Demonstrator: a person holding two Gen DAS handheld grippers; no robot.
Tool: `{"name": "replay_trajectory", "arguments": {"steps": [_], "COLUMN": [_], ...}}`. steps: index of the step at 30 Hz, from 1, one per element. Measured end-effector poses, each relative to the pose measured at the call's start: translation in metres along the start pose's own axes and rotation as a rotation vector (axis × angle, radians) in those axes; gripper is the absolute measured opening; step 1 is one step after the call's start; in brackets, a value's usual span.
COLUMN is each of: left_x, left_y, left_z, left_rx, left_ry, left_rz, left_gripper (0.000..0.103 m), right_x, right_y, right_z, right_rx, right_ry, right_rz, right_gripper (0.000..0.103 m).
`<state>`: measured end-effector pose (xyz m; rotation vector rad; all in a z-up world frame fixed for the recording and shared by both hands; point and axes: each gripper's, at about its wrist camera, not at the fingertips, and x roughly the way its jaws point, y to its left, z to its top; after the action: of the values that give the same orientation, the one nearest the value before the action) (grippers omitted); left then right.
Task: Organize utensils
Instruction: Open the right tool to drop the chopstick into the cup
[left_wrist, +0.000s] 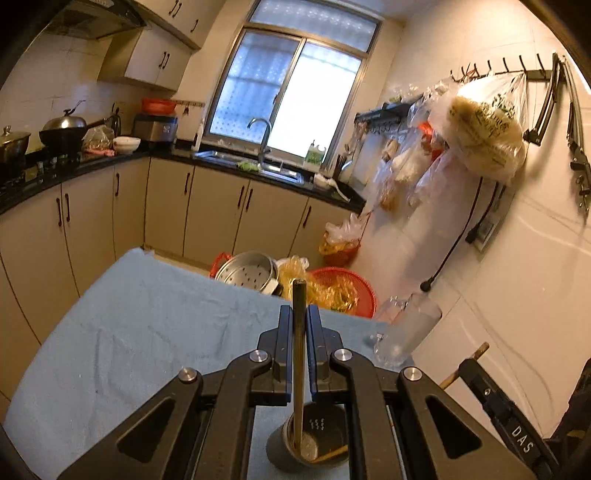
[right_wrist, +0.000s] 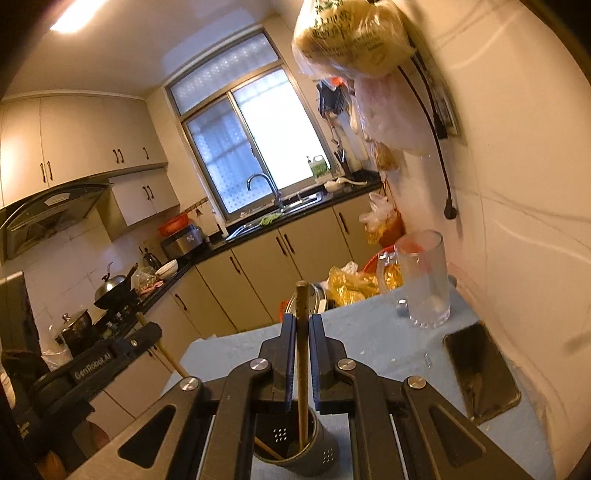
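Observation:
My left gripper (left_wrist: 299, 314) is shut on a brown chopstick (left_wrist: 299, 354) that stands upright, its lower end inside a dark perforated utensil cup (left_wrist: 308, 448) on the blue cloth. My right gripper (right_wrist: 302, 325) is shut on a second brown chopstick (right_wrist: 303, 369), its lower end in the same cup (right_wrist: 295, 454). Each cup view shows the other chopstick leaning inside. The right gripper shows at the lower right of the left wrist view (left_wrist: 476, 356); the left gripper shows at the left of the right wrist view (right_wrist: 147, 332).
The blue cloth (left_wrist: 147, 332) covers the table. A clear glass mug (right_wrist: 424, 280) stands at its far right by the wall; a dark phone (right_wrist: 480, 373) lies near it. Beyond the far edge are a steamer pot (left_wrist: 247, 273) and a red basket (left_wrist: 347, 291).

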<state>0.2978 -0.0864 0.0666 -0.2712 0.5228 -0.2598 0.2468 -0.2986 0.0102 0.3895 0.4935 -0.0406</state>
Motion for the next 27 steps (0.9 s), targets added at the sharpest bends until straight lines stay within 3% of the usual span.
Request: {"name": "replay_trajectory", "arguments": {"steps": [9,10,13,17,20,23,27], "left_x": [0.002,0.001,-0.009,-0.042,-0.079,-0.118,-0.161], "left_y": [0.002,0.000,0.002,0.012,0.025,0.042,0.063], "left_z": [-0.012,-0.012,-0.012,-0.012,-0.018,-0.036,-0.078], "left_rx": [0.022,0.034,0.048,0.041,0.060,0.088,0.135], "left_ry": [0.080,0.087,0.097,0.083,0.099,0.114,0.138], "left_rz": [-0.012,-0.008,-0.019,0.000,0.078,0.143,0.247], "left_gripper": [0.009,0.012,0.036,0.040,0.047,0.057,0.059], "right_x": [0.005,0.004,0.002,-0.022,-0.057,-0.097,-0.141], "right_y": [-0.001,0.000,-0.001,0.001,0.008,0.016,0.025], "right_z": [-0.013,-0.014,-0.017,-0.019,-0.028,-0.046,-0.078], "right_rx": [0.003,0.000,0.009,0.015,-0.005,-0.041,-0.090], "right_ry": [0.049,0.053,0.083,0.087,0.088,0.089,0.124], "right_rz": [-0.003,0.002,0.028,0.025,0.034,0.050,0.038], "right_gripper": [0.010,0.012,0.014,0.028,0.037,0.057,0.060]}}
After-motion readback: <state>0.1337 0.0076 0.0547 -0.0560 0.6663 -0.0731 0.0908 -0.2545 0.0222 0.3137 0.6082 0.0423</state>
